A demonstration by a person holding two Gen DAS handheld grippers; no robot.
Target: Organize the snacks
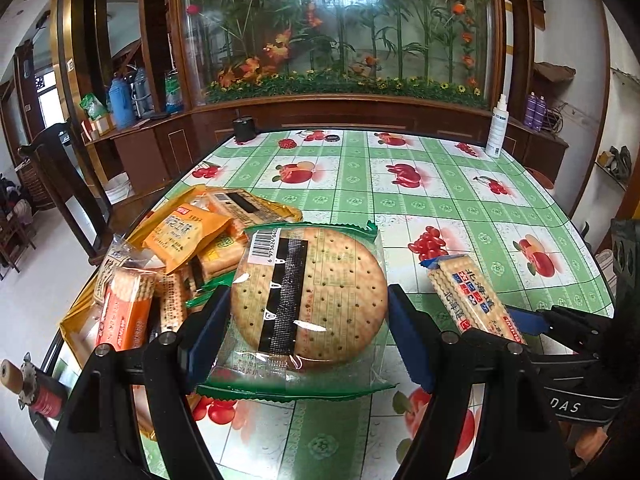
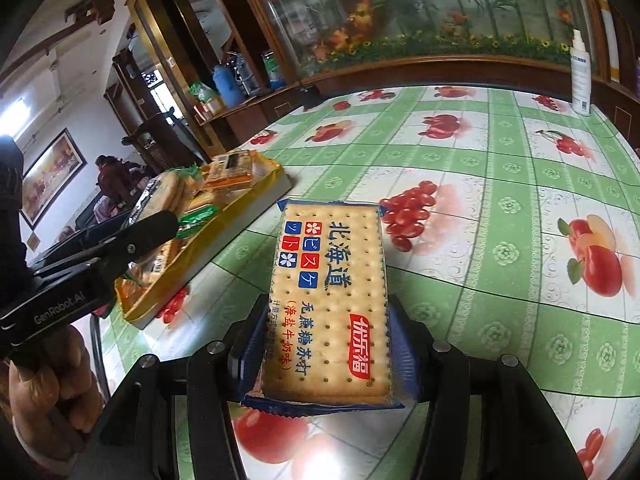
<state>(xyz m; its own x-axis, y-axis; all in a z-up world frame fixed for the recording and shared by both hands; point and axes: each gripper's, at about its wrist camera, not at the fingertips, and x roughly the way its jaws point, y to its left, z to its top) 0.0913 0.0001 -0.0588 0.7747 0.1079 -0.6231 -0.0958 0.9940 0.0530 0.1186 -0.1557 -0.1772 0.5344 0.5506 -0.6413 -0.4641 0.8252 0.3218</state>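
While a yellow tray (image 1: 80,322) heaped with biscuit packets sits at the near left edge of the table (image 1: 440,200), the left gripper (image 1: 308,312) clamps a round cracker packet (image 1: 308,296) between its blue pads (image 1: 408,336), one pad on each side of the clear, green-edged wrapper. That packet hangs just beside the tray's right side, barcode and black seam strip facing up. Beyond it in the tray lie an orange snack packet (image 1: 184,236) and several stacked cracker sleeves. On the other side, the right gripper (image 2: 326,344) is clamped on a rectangular soda cracker packet (image 2: 328,304) with a blue wrapper and a red brand badge, held lengthwise over the green fruit-print tablecloth (image 2: 500,200), to the right of the tray (image 2: 224,240) and apart from it. A white spray bottle (image 1: 497,128) stands at the table's far right corner, before a glass-fronted flower display (image 1: 336,28).
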